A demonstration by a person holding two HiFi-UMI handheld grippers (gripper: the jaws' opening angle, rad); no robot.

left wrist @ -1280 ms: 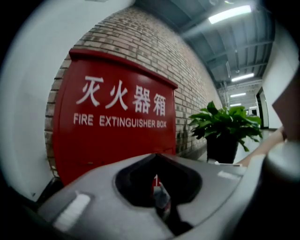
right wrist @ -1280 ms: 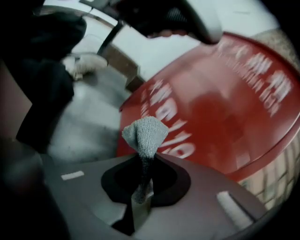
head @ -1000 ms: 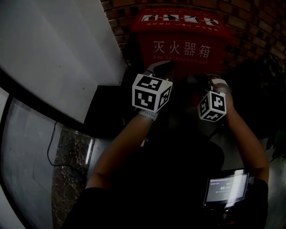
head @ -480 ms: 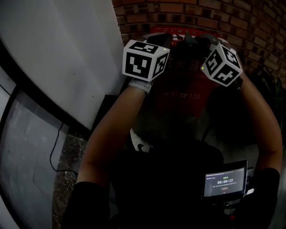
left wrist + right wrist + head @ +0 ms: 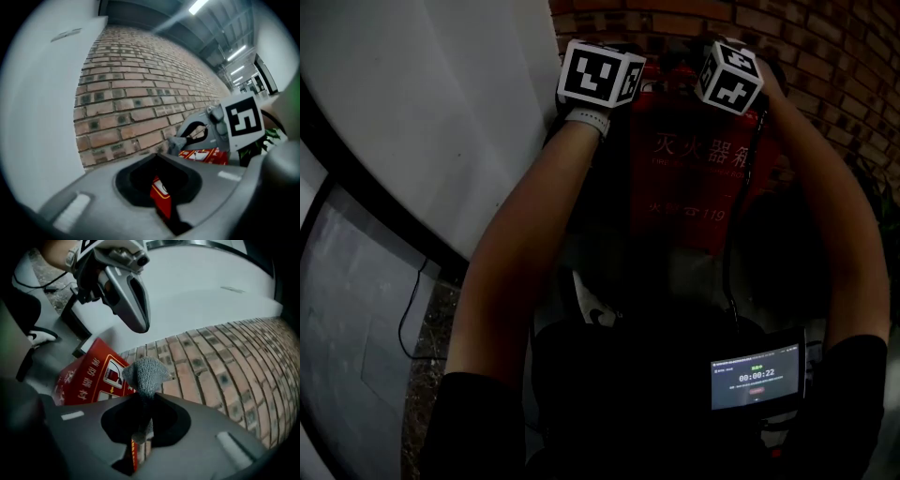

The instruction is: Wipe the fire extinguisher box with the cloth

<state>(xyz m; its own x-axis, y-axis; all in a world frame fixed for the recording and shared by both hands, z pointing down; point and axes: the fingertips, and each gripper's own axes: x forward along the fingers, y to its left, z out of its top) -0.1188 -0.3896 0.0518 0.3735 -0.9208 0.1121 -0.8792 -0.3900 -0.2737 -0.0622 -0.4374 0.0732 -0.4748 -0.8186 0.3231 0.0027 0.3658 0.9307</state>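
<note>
Right gripper (image 5: 140, 401) clamped on cloth (image 5: 145, 373): grey knit, bunched. Left gripper (image 5: 159, 176): jaws together, empty. Within the last second both have risen from the front of the box (image 5: 694, 178) to its top edge, by the rough brick wall (image 5: 126, 103). Lid wipe likely starts next. Box is red, smooth, printed.

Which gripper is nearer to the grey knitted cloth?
Right. The right gripper is clamped on the grey knitted cloth, which sticks out past its jaws; the left gripper is alongside, clear of the cloth.
</note>
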